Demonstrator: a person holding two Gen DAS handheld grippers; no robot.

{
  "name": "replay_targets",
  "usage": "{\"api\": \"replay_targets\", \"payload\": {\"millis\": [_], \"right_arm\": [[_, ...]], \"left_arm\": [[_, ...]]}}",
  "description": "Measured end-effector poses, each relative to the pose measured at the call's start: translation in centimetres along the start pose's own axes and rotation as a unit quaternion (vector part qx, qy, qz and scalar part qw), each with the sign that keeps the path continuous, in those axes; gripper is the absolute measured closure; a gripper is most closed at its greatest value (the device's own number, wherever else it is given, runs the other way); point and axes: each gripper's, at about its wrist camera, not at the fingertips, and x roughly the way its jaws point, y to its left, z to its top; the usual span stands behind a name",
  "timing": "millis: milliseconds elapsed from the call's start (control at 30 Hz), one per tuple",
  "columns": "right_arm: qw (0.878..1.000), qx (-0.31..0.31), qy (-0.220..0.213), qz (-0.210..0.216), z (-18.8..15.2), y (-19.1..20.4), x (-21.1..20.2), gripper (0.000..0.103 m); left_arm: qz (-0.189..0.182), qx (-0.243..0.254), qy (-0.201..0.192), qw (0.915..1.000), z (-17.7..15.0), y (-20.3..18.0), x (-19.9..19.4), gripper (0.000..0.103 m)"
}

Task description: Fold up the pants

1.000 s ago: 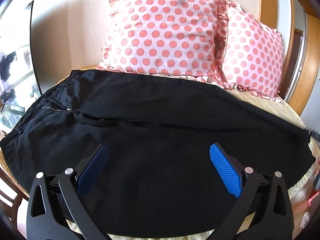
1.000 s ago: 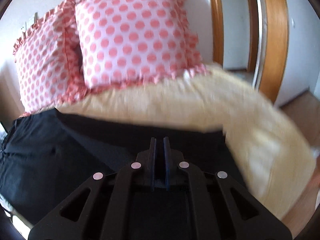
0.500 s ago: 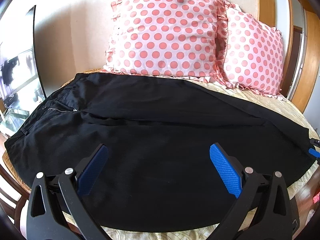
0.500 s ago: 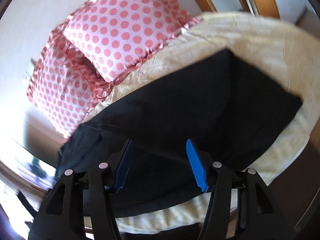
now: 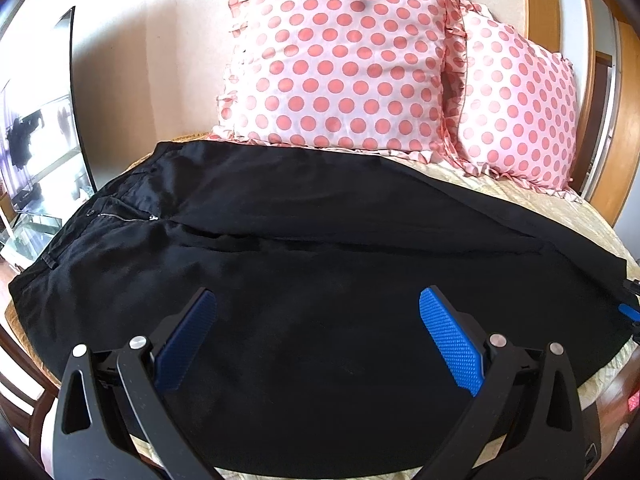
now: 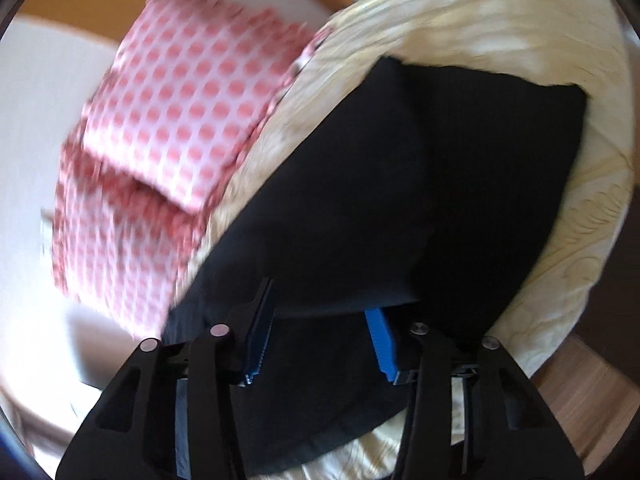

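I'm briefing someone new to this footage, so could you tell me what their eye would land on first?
Most striking are the black pants, spread flat across the cream bedspread. Behind them, two pink polka-dot pillows lean against the wall. In the foreground, the left hand-held gripper hangs open above the pants, and the right hand-held gripper is open near the leg end.

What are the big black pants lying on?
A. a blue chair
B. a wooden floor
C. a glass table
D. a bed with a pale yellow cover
D: the black fabric pants lie spread flat across the pale yellow bed cover, just in front of two pink polka-dot ruffled pillows.
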Motion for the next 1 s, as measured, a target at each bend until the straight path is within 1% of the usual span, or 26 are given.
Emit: {"api": "replay_targets", "payload": {"millis": [33,67,100,167,233,267,333,400,467,500,600,633,667,733,800,833,867,900,967,1000], "right_arm": [[1.0,0.011,-0.017,-0.008,0.1,-0.3,-0.1,0.064],[0.999,0.013,-0.029,-0.013,0.3,-0.6,-0.2,0.069],[0.999,0.012,-0.039,-0.02,0.5,-0.7,-0.1,0.08],[0.998,0.012,-0.052,-0.031,0.8,-1.4,0.1,0.096],[0.998,0.019,-0.055,-0.013,1.1,-2.1,0.0,0.097],[0.998,0.015,-0.066,0.001,1.2,-2.3,-0.5,0.097],[0.996,0.008,-0.093,0.011,1.6,-2.4,-1.7,0.097],[0.993,0.003,-0.117,0.023,2.4,-2.7,-3.1,0.097],[0.992,0.002,-0.126,0.025,3.0,-2.8,-3.7,0.097],[0.991,0.002,-0.128,0.022,3.2,-2.9,-3.7,0.097],[0.993,0.011,-0.12,0.014,3.6,-3.7,-3.0,0.097],[0.993,0.012,-0.118,0.012,3.7,-3.8,-2.8,0.097],[0.993,0.011,-0.115,0.007,3.6,-4.0,-2.6,0.097],[0.994,0.014,-0.108,0.003,3.5,-4.5,-2.2,0.097],[0.995,0.017,-0.102,0.001,3.5,-4.9,-2.0,0.097],[0.995,0.016,-0.098,-0.001,3.5,-5.1,-1.9,0.097],[0.995,0.013,-0.096,-0.004,3.5,-5.2,-1.9,0.097],[0.995,0.011,-0.095,-0.005,3.5,-5.1,-1.9,0.097],[0.995,0.005,-0.095,-0.008,3.6,-4.9,-1.8,0.097],[0.995,0.0,-0.096,-0.01,3.7,-4.7,-1.8,0.097]], "left_arm": [[0.003,-0.002,0.0,1.0,0.1,0.1,0.2,0.002],[0.004,-0.004,0.0,1.0,0.2,0.2,0.3,0.002],[0.005,-0.005,-0.001,1.0,0.2,0.4,0.4,0.002],[0.004,-0.011,-0.006,0.9999,0.6,0.8,0.6,0.002],[-0.009,-0.016,-0.021,0.9996,1.2,1.7,0.6,0.002],[-0.014,-0.018,-0.025,0.9994,1.6,2.2,0.5,0.002],[-0.016,-0.024,-0.035,0.999,2.7,3.4,0.7,0.002],[0.006,-0.031,-0.027,0.9991,4.6,4.7,1.4,0.002],[0.005,-0.038,-0.014,0.9992,6.4,5.8,2.5,0.002],[0.007,-0.045,-0.007,0.9989,7.9,6.5,3.6,0.002],[0.037,-0.053,0.008,0.9979,11.4,8.1,6.7,0.002],[0.048,-0.056,0.018,0.9971,13.1,8.8,8.5,0.002],[0.05,-0.058,0.028,0.9967,14.4,9.2,10.0,0.002],[0.048,-0.071,0.057,0.9947,16.8,10.4,13.4,0.002],[0.043,-0.096,0.092,0.9901,18.8,11.4,16.9,0.002],[0.038,-0.113,0.117,0.9861,19.7,11.9,19.1,0.006],[0.034,-0.124,0.134,0.9826,20.1,12.3,20.5,0.013],[0.034,-0.135,0.16,0.9773,20.5,12.7,22.5,0.017],[0.047,-0.151,0.194,0.9683,20.5,13.2,25.0,0.033],[0.053,-0.16,0.208,0.9635,20.5,13.7,26.0,0.035]]}}
